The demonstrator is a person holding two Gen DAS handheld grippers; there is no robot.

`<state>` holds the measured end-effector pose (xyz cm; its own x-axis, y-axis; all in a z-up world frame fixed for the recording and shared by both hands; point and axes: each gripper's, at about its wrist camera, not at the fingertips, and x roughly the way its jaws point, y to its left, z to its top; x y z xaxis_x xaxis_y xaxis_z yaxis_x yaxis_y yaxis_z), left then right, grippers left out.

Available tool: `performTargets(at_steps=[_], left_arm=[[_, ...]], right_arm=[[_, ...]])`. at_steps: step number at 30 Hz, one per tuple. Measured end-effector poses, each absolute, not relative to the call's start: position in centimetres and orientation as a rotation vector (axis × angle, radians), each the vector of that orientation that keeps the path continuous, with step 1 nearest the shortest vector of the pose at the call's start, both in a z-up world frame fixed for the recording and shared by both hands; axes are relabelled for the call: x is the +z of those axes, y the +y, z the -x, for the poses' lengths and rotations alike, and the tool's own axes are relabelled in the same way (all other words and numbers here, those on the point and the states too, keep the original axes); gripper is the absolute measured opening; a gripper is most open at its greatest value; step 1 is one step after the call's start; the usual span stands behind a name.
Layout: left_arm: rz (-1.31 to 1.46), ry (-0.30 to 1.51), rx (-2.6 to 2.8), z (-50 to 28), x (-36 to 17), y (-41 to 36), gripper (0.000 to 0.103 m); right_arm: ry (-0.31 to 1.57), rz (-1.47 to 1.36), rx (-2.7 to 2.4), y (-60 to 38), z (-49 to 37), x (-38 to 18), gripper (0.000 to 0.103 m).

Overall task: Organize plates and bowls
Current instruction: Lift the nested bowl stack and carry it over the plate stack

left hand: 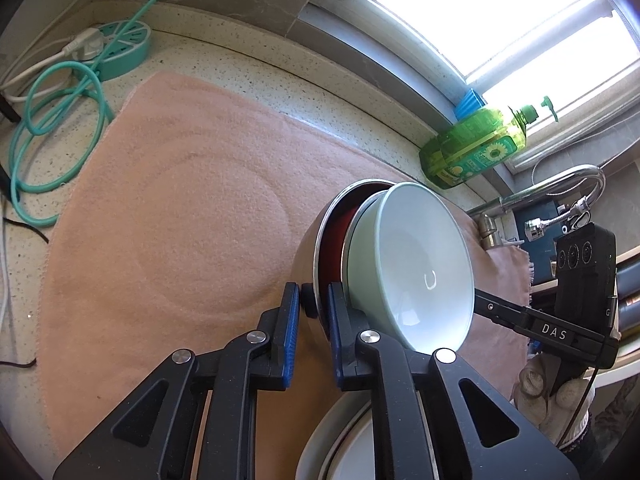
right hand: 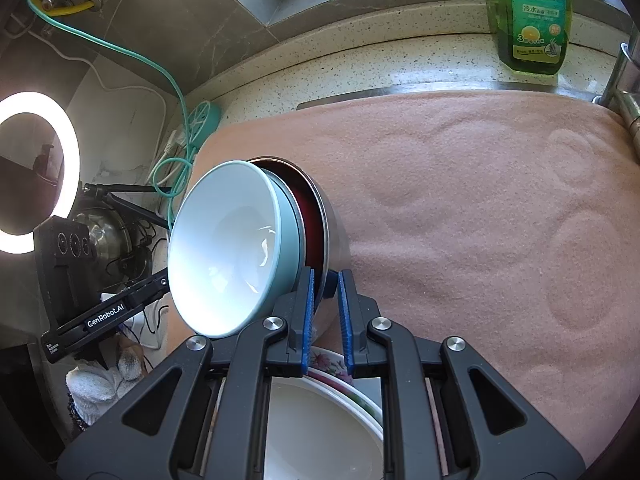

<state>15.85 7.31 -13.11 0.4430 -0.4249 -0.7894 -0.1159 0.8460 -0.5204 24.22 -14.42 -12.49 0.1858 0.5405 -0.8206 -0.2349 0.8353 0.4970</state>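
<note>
Both grippers are clamping a nested stack of bowls from opposite sides, holding it tipped on edge above the pink felt mat [left hand: 168, 208]. The left gripper [left hand: 314, 300] is pinching the rim of the outer steel bowl [left hand: 320, 240], its blue-padded jaws closed tight on the thin metal edge. The right gripper [right hand: 326, 292] is doing the same on the far side of that rim, jaws clenched on the steel bowl's edge as seen from the right wrist camera.

Inside the steel bowl a dark red bowl [left hand: 334, 248] is showing as a narrow crescent, and in front of it the pale green bowl [left hand: 412, 264] is nesting, its white inside facing the right-hand side in the left wrist view. The whole stack is standing nearly vertical.

Below the grippers, near the bottom of both views, a stack of plates is sitting: a white dish [right hand: 320, 432] with a flower-patterned plate [right hand: 332, 364] under it.

A gloved hand [left hand: 560, 400] is gripping the right tool's handle, just visible at the edge of the left wrist view. Behind the mat, a green dish soap bottle [left hand: 476, 140] is standing on the speckled counter [left hand: 224, 56] by the window, with the chrome faucet [left hand: 568, 180] beside it. At the far left, a teal hose [left hand: 52, 140] is coiling next to a teal round power strip [left hand: 124, 48].
</note>
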Motion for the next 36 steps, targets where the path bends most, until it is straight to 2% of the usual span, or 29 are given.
performTargets(at_steps=[23, 36], left_arm=[[0.513, 1.026, -0.245, -12.0, -8.1, 6.6, 0.011], [0.487, 1.018, -0.283, -8.5, -6.9, 4.0, 0.011]], right_arm=[[1.18, -0.284, 0.584, -16.6, -19.3, -6.8, 0.013], [1.167, -0.293, 0.571, -19.6, -14.3, -6.1, 0.013]])
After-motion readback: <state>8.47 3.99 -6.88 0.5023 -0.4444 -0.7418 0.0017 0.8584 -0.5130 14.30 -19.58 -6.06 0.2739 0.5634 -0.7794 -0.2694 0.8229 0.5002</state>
